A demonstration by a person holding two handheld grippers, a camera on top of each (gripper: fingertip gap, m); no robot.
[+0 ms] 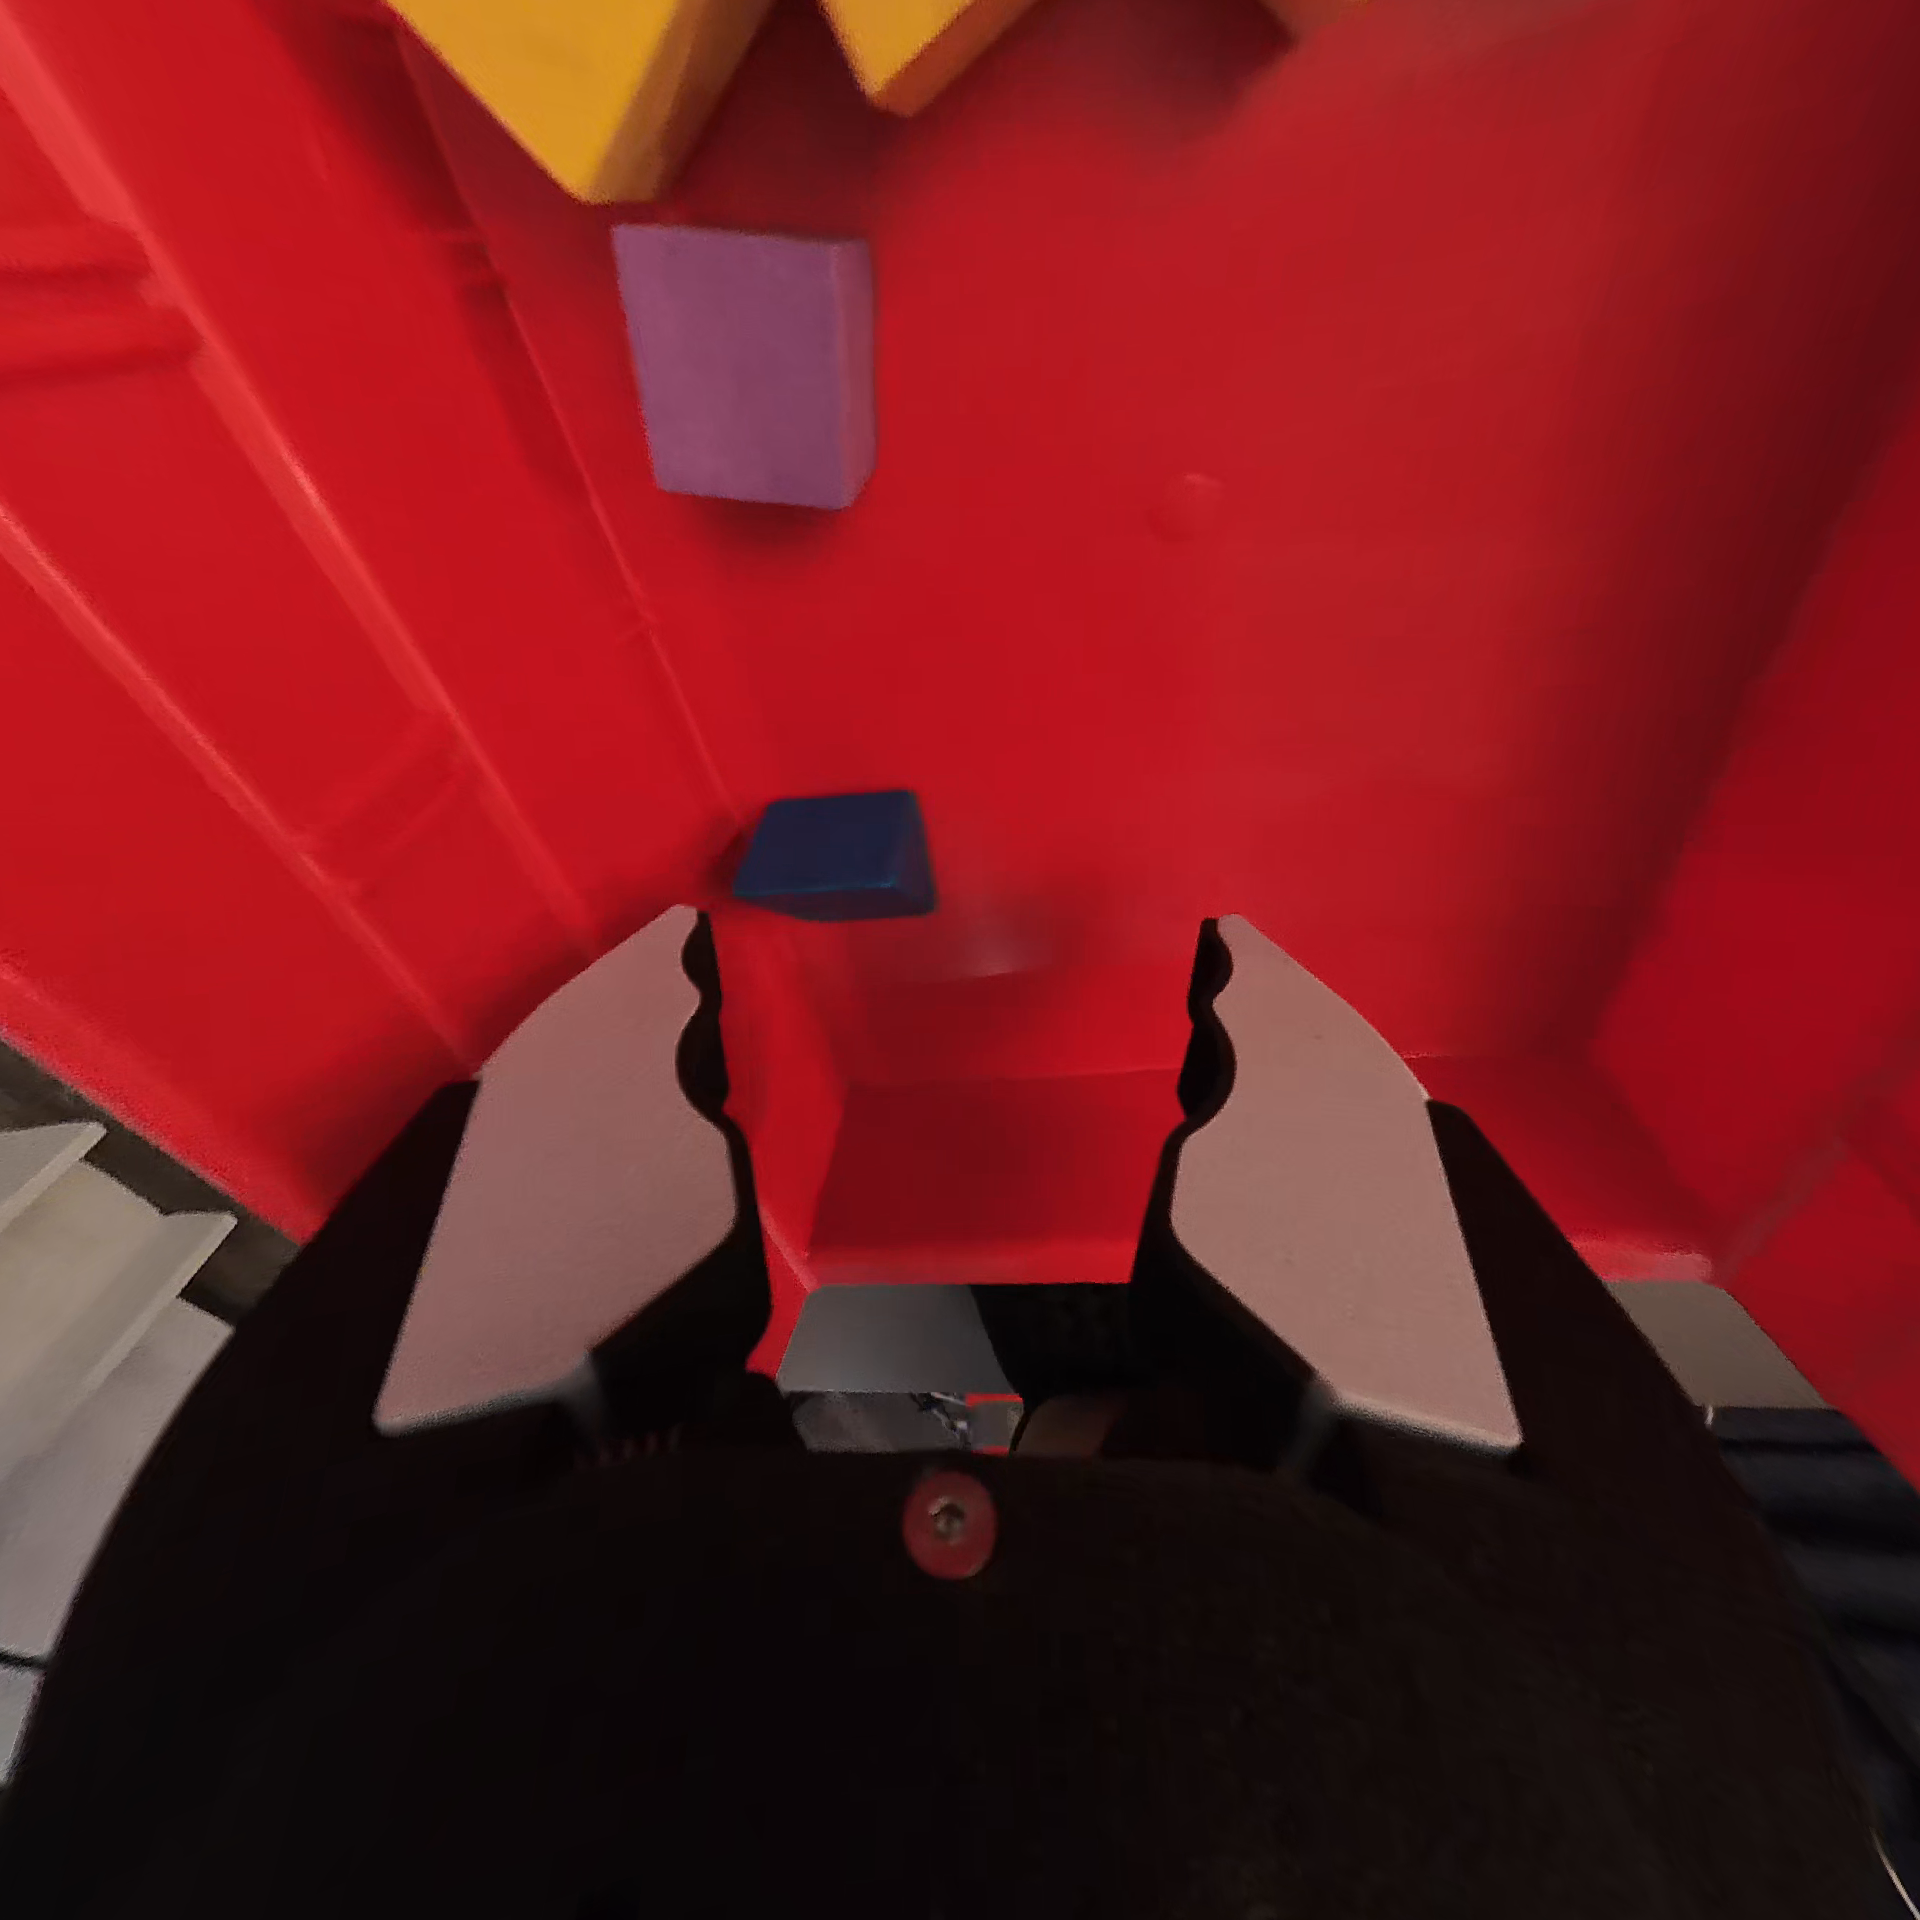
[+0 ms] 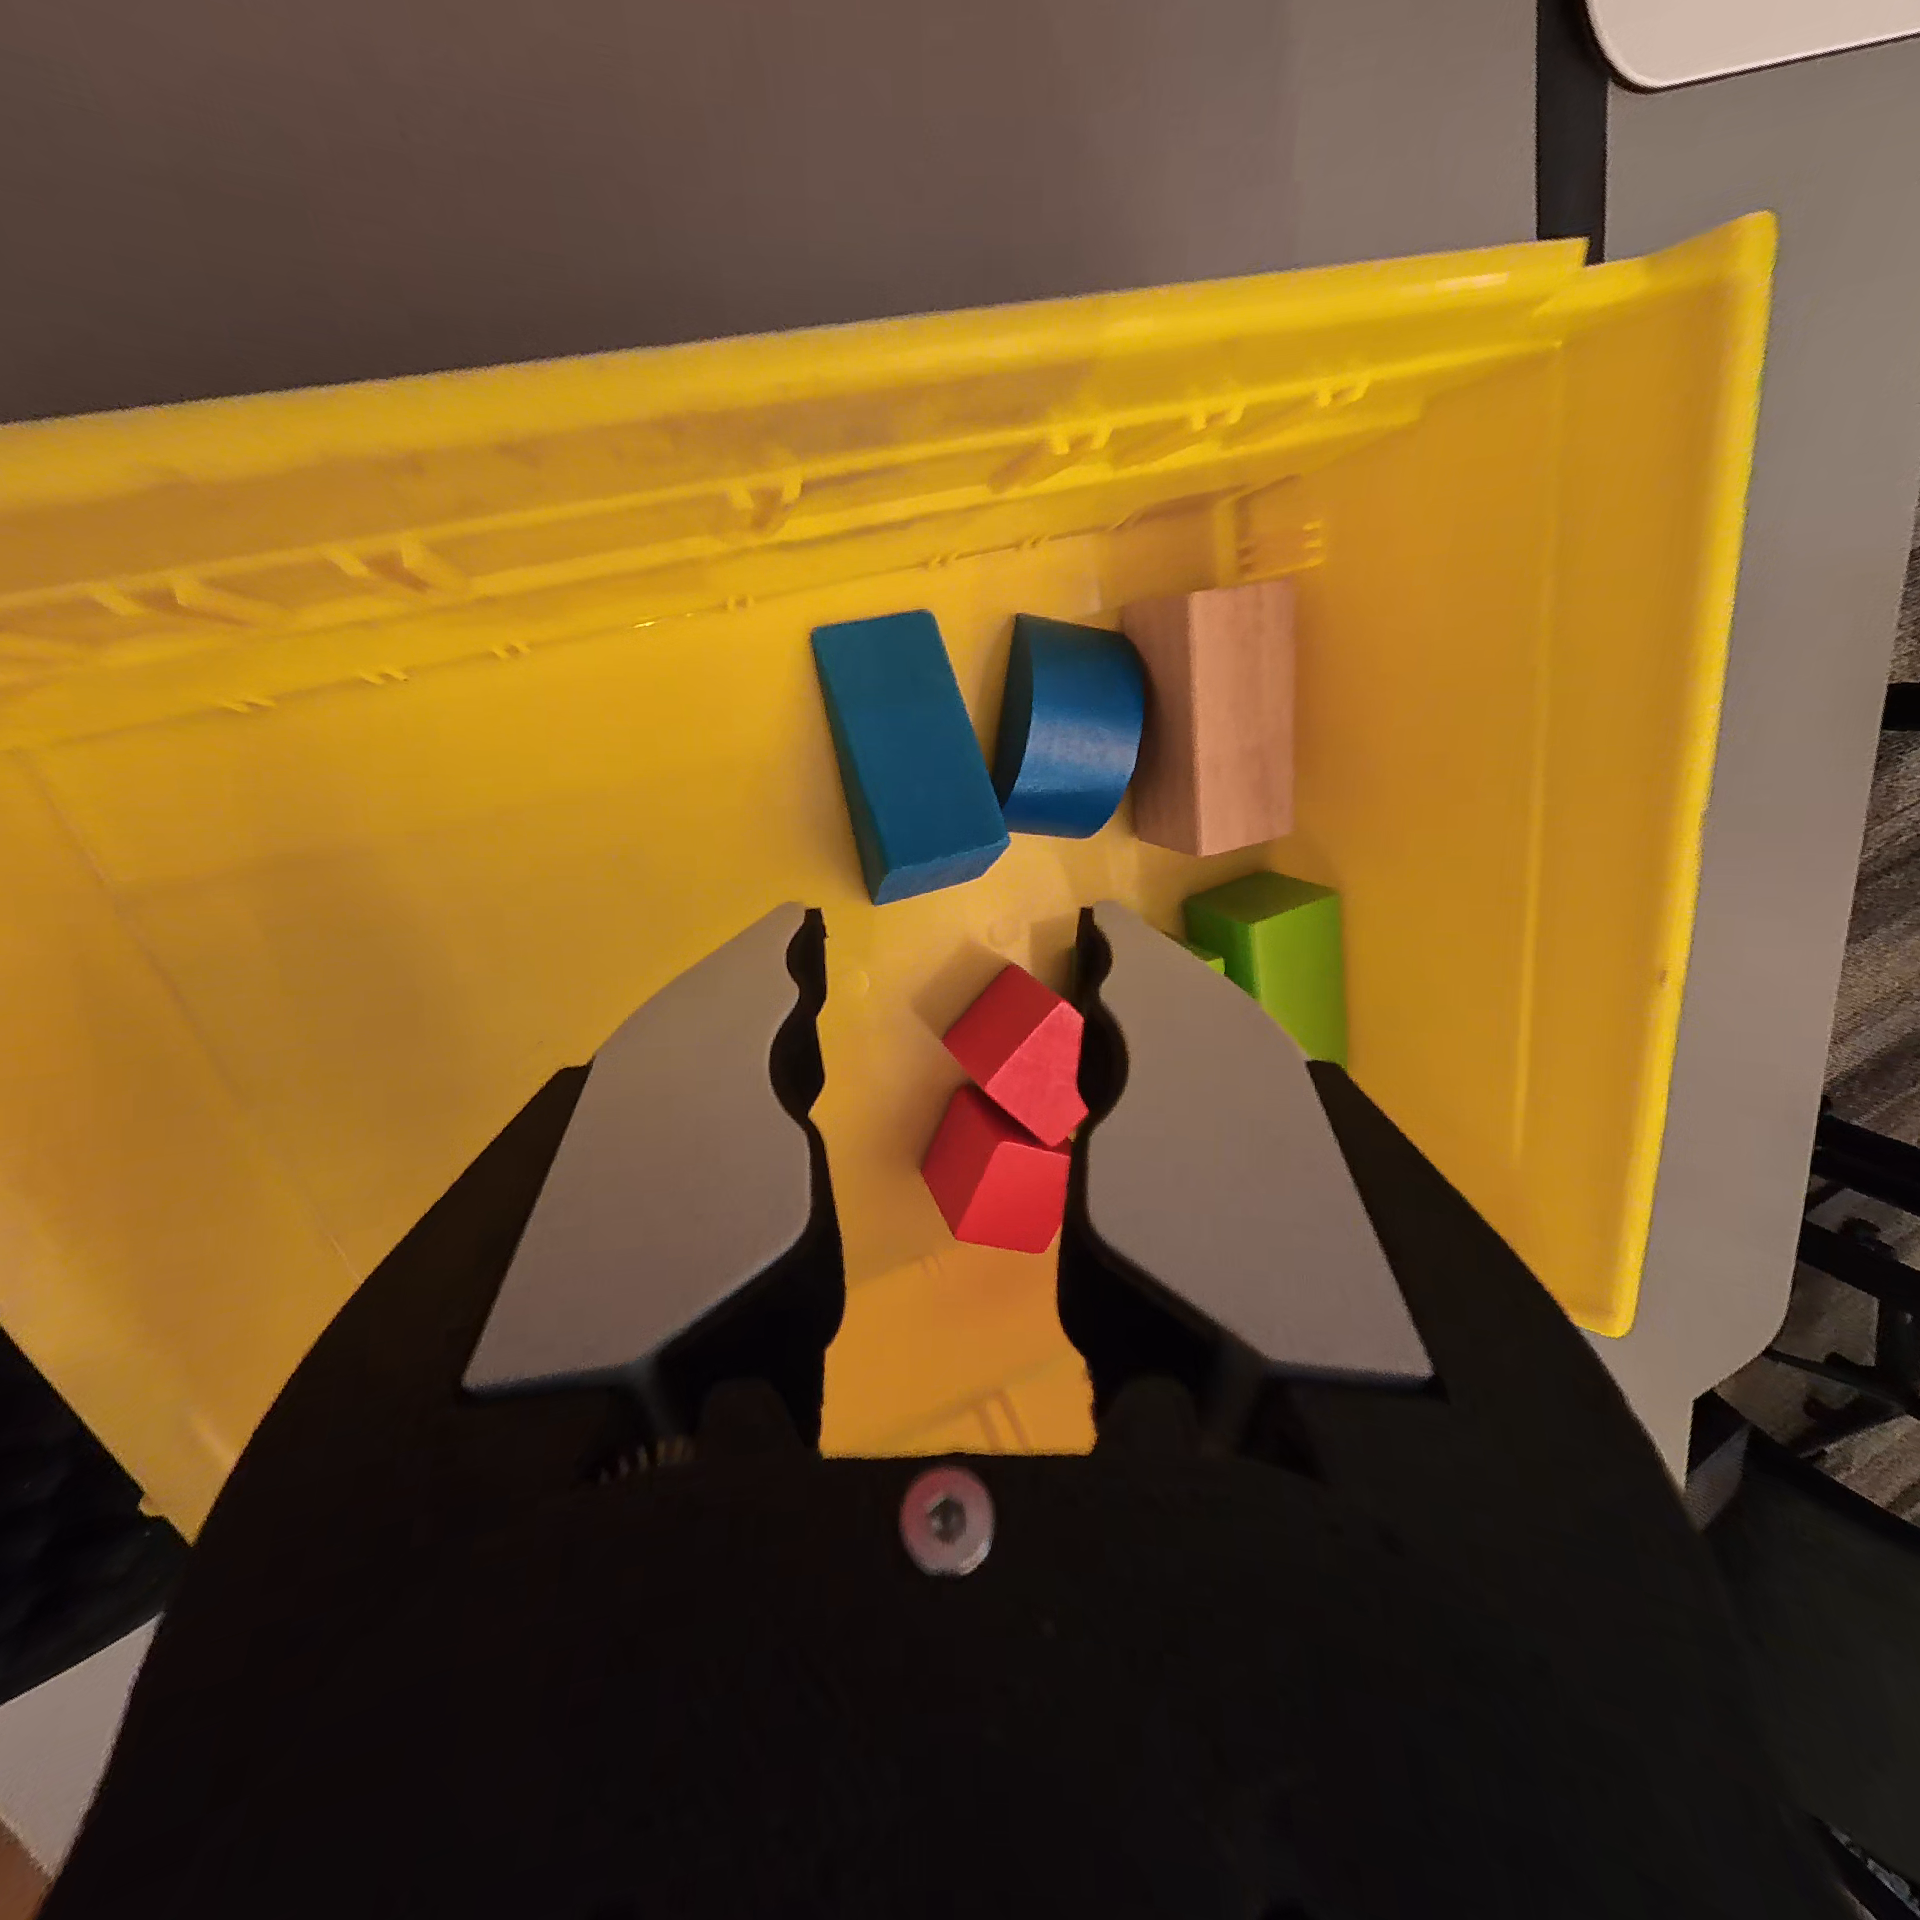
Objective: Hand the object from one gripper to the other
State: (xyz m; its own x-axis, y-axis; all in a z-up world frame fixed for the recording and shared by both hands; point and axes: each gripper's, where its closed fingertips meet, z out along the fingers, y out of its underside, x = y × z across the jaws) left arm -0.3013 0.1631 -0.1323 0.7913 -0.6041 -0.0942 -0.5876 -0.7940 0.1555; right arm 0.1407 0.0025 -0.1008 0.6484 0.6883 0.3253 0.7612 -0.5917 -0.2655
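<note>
Left claw (image 1: 954, 925) gapes wide and empty over a red plastic bin (image 1: 1351, 623), just short of a small dark-blue wooden block (image 1: 831, 857); a purple wooden block (image 1: 753, 364) lies beyond. Right claw (image 2: 951, 920), partly open and holding nothing, hangs above two red wooden cubes (image 2: 1013, 1127) in a yellow plastic bin (image 2: 416, 883).

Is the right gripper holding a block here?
No, the right gripper has its jaws open and empty above two red blocks in the yellow bin.

Grey wall (image 2: 727, 208) and white table edge (image 2: 1766, 42) behind.
</note>
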